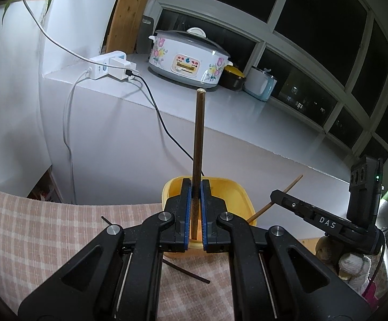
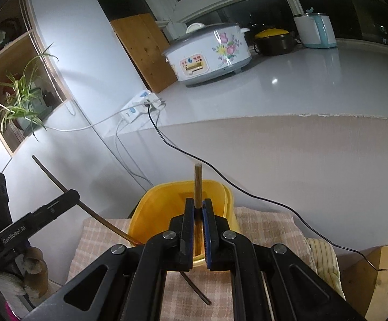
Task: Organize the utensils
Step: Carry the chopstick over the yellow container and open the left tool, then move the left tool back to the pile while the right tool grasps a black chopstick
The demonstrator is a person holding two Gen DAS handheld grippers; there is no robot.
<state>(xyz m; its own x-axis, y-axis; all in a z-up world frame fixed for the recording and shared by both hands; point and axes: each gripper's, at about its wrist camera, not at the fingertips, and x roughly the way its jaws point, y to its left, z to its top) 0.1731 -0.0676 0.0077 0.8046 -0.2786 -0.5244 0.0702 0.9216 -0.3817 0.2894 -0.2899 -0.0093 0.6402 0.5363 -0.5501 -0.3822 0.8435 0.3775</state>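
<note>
1. Left gripper [image 1: 194,208]: jaws nearly closed, blue pads clamped on a dark wooden chopstick [image 1: 199,133], held upright w/ its lower end down inside the yellow container [image 1: 243,195].
2. Right gripper [image 2: 199,222]: same, jaws almost together, pinching a lighter brown chopstick [image 2: 198,184] that stands upright over the yellow container [image 2: 140,214], lower end inside it.
3. Container sits at the far edge of a pink checked cloth [image 1: 46,224]. One more dark chopstick [image 1: 187,270] lies loose on the cloth, just in front of the container.
4. Left view only: right gripper [image 1: 277,195] seen from the side at right, its chopstick [image 1: 291,186] slanting into the container; stuffed toys [image 1: 351,264] lower right.
5. Right view only: left gripper [image 2: 72,195] at left w/ its chopstick [image 2: 49,172] angled; shelf w/ spider plant [image 2: 22,99]; striped cloth [image 2: 325,256] right of the checked one.
6. Both views, beyond: white counter [image 2: 301,85] w/ floral rice cooker [image 2: 207,50], power strip [image 1: 108,65], black cable [image 2: 220,171].
</note>
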